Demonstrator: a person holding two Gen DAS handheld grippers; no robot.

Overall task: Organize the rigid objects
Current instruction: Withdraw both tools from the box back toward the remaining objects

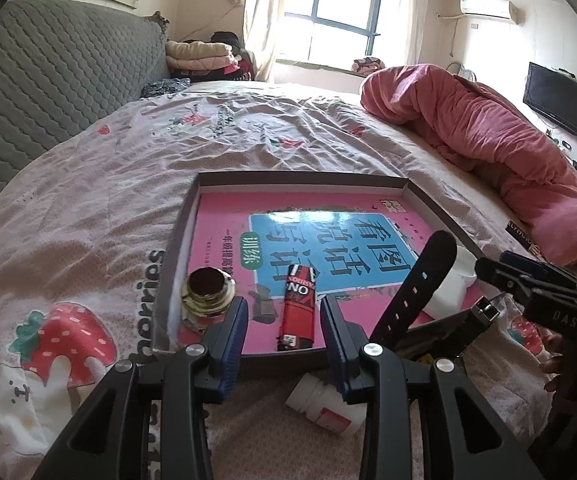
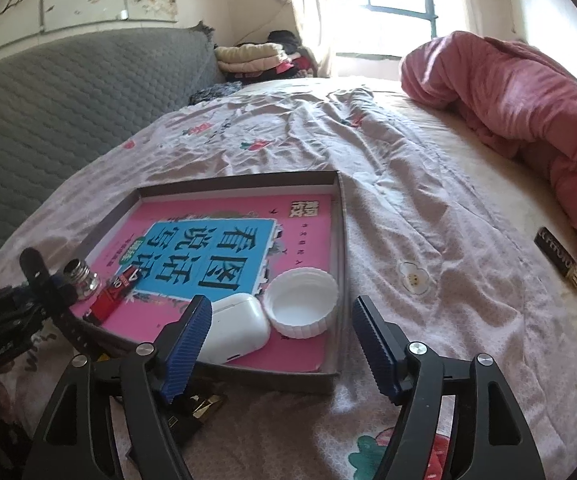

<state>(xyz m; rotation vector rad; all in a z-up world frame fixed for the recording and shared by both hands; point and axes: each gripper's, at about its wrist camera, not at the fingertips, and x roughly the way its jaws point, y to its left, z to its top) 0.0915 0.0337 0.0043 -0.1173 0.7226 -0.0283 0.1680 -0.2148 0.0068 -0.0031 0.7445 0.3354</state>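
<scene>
Judging by the tray (image 2: 338,240) on the bed, the sorting looks well along; it holds a pink book, and on that a glass jar (image 1: 207,294), a red lighter (image 1: 298,306), a white earbud case (image 2: 234,330) and a white cap (image 2: 303,307); a black watch strap (image 1: 416,284) leans over the tray's near edge, half in; left outside are a white pill bottle (image 1: 324,402) low in the left view, a dark bar (image 2: 556,256) at far right, and something gold and black (image 2: 200,408) near the bottom; the left gripper (image 1: 284,344) hangs partly open over the lighter, gripping nothing; the right gripper (image 2: 282,344) stands wide, empty, above the case and cap.
</scene>
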